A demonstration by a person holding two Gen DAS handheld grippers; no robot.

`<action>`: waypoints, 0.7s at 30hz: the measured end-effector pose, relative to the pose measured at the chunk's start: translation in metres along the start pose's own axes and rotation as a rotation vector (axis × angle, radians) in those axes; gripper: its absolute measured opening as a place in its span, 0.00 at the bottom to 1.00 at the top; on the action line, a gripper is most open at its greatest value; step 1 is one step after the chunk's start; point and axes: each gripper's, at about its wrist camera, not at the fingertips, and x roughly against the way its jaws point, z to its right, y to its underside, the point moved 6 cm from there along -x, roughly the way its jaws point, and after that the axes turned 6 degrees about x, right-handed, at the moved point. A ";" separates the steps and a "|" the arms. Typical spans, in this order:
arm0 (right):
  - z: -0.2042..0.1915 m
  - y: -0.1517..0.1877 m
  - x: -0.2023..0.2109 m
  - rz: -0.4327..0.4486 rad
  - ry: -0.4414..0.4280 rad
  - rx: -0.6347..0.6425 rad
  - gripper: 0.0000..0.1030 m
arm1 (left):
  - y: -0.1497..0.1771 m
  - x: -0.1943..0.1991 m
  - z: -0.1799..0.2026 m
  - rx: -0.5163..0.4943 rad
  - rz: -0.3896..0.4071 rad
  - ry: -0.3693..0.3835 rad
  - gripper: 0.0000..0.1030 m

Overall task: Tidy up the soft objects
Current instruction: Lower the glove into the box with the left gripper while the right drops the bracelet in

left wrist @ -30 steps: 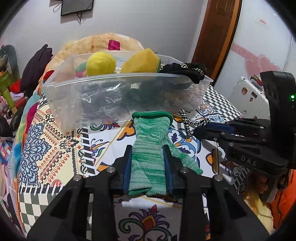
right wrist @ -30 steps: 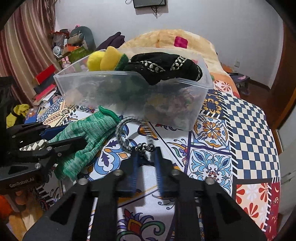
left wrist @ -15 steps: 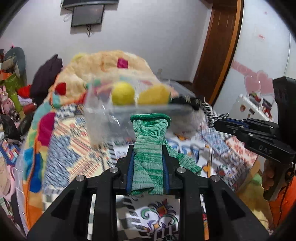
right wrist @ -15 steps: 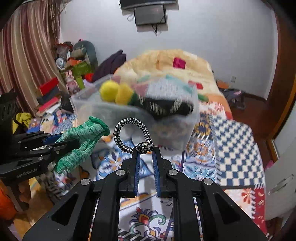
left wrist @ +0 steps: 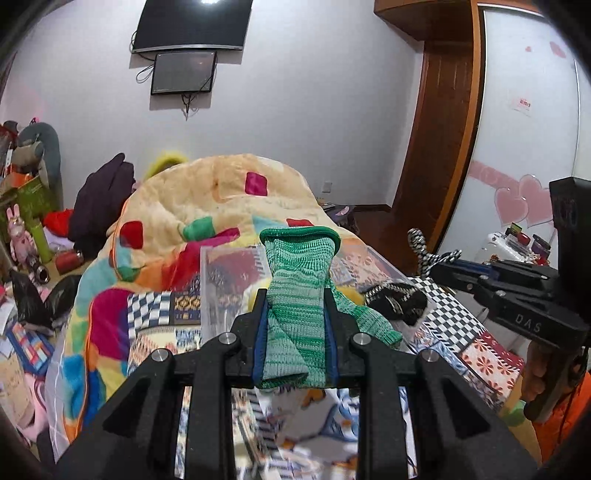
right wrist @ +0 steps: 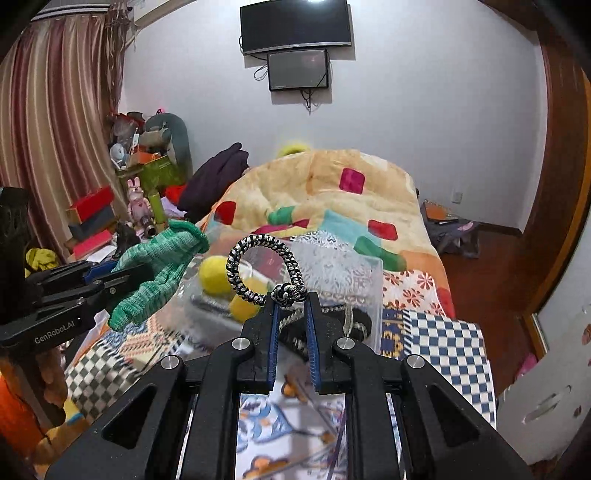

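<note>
Lived-in home bedroom. Bed (right wrist: 439, 332) with patterned sheet, heaped patchwork blanket (right wrist: 332, 199) on top. Two dark screens (right wrist: 295, 26) wall-mounted above. Striped curtain (right wrist: 55, 129) at left, wooden door frame (left wrist: 443, 129) at right. Toys, boxes and clothes piled in corner (right wrist: 147, 166). Pink heart stickers (left wrist: 517, 199) on wall.

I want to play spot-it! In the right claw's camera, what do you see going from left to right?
Left claw → green glove → yellow ball → black-and-white rope loop → blue checkered cloth
</note>
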 end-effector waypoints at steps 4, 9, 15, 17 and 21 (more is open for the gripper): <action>0.004 0.000 -0.020 -0.027 -0.002 0.000 0.12 | -0.006 -0.022 0.000 -0.031 -0.005 -0.016 0.25; 0.009 0.000 -0.043 -0.056 -0.001 -0.001 0.12 | -0.004 -0.049 -0.003 -0.051 -0.033 -0.033 0.25; 0.008 0.007 -0.059 -0.110 -0.011 0.007 0.24 | 0.009 -0.065 -0.004 -0.077 -0.069 -0.066 0.29; 0.006 0.009 -0.062 -0.123 0.003 0.023 0.38 | 0.010 -0.065 -0.004 -0.067 -0.068 -0.062 0.37; 0.002 0.007 -0.055 -0.103 0.005 0.045 0.43 | 0.007 -0.058 -0.004 -0.050 -0.043 -0.063 0.57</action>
